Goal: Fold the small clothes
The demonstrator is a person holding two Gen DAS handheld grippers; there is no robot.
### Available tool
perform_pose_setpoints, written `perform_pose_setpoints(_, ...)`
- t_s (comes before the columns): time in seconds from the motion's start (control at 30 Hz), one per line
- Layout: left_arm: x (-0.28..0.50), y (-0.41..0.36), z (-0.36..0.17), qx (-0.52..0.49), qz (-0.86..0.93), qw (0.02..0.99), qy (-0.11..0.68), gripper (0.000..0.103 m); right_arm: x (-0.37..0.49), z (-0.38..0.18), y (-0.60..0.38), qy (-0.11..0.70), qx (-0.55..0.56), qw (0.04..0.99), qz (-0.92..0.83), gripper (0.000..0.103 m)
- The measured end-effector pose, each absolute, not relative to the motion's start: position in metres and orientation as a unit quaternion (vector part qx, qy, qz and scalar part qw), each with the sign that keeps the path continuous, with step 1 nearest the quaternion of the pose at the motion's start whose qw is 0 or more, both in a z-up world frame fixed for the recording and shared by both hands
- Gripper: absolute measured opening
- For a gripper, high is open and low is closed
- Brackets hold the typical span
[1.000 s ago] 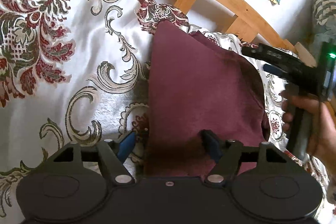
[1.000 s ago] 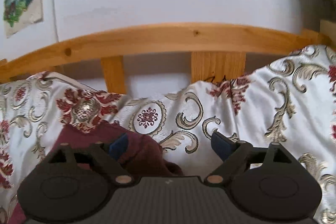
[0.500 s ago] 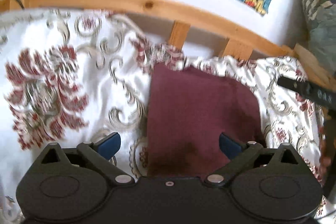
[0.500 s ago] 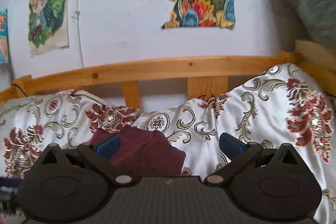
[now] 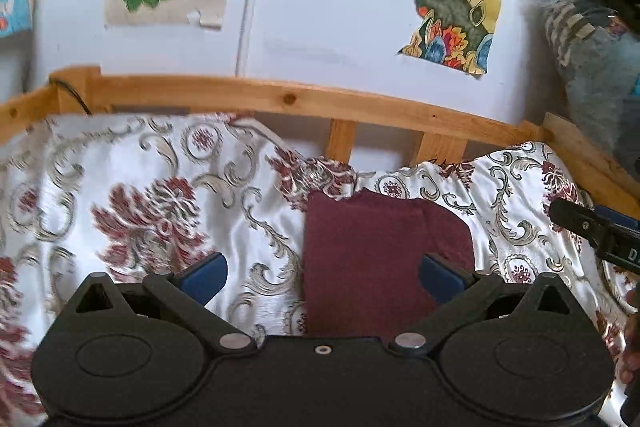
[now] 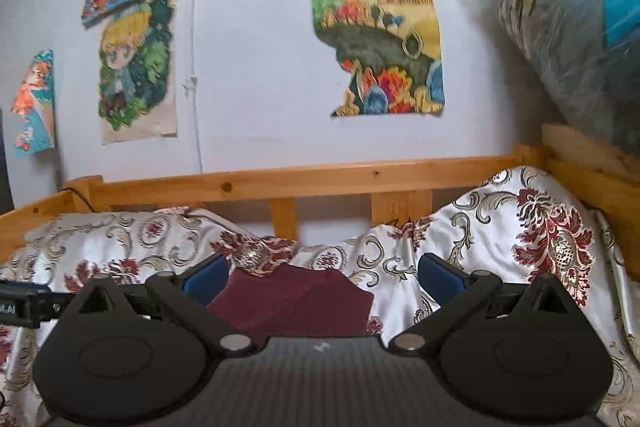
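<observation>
Garment (image 5: pixel 372 263) lies flat on the floral bedspread (image 5: pixel 152 211), a maroon folded rectangle just below the wooden bed rail (image 5: pixel 288 99), and both tools are off it. A second ago the left gripper (image 5: pixel 322 273) sat low with its fingers narrower over the cloth's near edge; now it has lifted and tipped up, so the rail and the wall posters show above the garment. Its fingers have just been opening and stand wide, with nothing between them. The right gripper (image 6: pixel 322 273) has drawn back from the garment too, fingers wide and empty, the cloth lying beyond them. That reads as a release: this fold looks finished, and the piece seems ready for another fold or to be set aside.
</observation>
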State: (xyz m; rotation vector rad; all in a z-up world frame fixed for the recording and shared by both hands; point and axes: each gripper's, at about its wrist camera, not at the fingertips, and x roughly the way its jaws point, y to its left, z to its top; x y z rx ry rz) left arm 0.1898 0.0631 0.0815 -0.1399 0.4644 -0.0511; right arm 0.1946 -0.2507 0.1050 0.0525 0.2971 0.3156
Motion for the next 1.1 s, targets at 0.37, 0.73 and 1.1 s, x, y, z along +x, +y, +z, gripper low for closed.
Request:
perform_pose_setpoints(0.37,0.12,0.063,0.09,-0.057,-0.031,0.973,0.222,0.102,0.123,0.114,-0.248,0.137,0.01,0.976,0.171,0.103)
perform_pose_setpoints(0.73,0.081,0.064,0.057,-0.035,-0.04,0.967,0.251,0.102,0.074,0.094,-0.253,0.159,0.002,0.973,0.167,0.103)
perform_pose_setpoints(1.1,0.081,0.057,0.012,-0.029,-0.025,0.964,0.262,0.102,0.057,0.062,-0.256,0.174,-0.001,0.975,0.14,0.103)
